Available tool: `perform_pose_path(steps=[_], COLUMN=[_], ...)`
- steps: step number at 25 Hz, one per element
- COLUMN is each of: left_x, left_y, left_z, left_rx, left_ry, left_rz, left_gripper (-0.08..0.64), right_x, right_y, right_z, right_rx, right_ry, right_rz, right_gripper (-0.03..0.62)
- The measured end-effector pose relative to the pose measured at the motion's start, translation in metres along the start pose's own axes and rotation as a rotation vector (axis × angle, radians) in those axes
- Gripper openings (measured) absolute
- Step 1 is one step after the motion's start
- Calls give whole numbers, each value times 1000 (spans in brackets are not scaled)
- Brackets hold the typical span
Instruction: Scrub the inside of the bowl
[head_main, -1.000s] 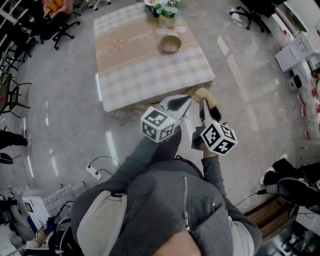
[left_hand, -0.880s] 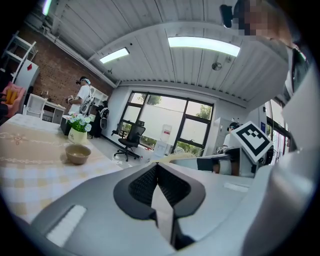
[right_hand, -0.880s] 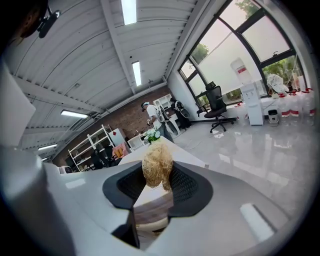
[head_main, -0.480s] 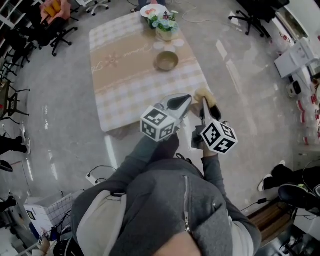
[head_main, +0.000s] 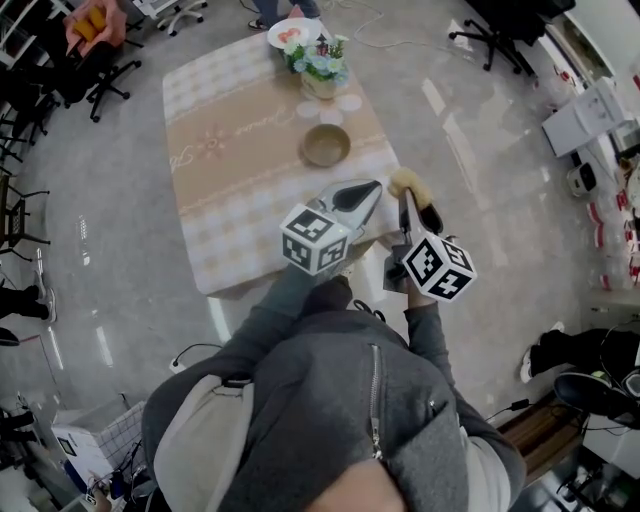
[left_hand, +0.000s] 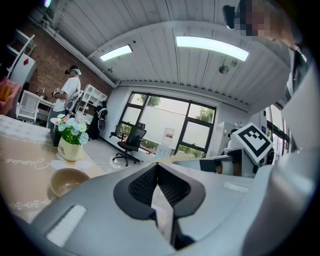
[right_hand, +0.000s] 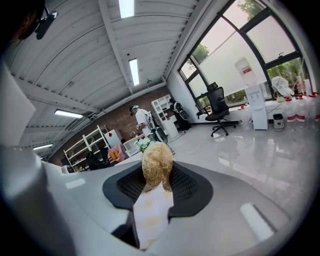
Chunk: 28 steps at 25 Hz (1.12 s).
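Bowl (head_main: 326, 145) sits on checked table (head_main: 240, 190); floor (head_main: 120, 200) seems polished.

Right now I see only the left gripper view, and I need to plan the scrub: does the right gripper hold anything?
Observer: Yes, the right gripper is shut on a straw-coloured scrubber.
Operator: Is either gripper over the bowl?
Observer: No. From above, the left gripper and the right one hover at the near edge of the table; the bowl sits further in, apart from both.
Operator: Anything in it?
Observer: From above it looks empty.
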<state>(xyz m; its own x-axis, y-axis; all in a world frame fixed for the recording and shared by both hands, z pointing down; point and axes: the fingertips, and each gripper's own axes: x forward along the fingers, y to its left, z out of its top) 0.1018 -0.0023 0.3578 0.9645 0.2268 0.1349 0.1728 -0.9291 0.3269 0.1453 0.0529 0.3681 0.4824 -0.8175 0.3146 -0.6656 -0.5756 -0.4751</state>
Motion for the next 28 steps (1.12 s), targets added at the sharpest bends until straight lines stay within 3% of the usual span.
perform_pose_path(steps=[14,28], left_x=[15,11], left_y=[69,81], left_z=[8,1], left_rx=[-28,-74], left_ry=[3,19], left_rz=[37,81], left_gripper=[11,11], right_x=[76,97], right_y=[7,10], right_z=[-6,-20], right_rx=[-20,-34], right_ry=[65,146], right_rz=[21,50], right_gripper=[132,132])
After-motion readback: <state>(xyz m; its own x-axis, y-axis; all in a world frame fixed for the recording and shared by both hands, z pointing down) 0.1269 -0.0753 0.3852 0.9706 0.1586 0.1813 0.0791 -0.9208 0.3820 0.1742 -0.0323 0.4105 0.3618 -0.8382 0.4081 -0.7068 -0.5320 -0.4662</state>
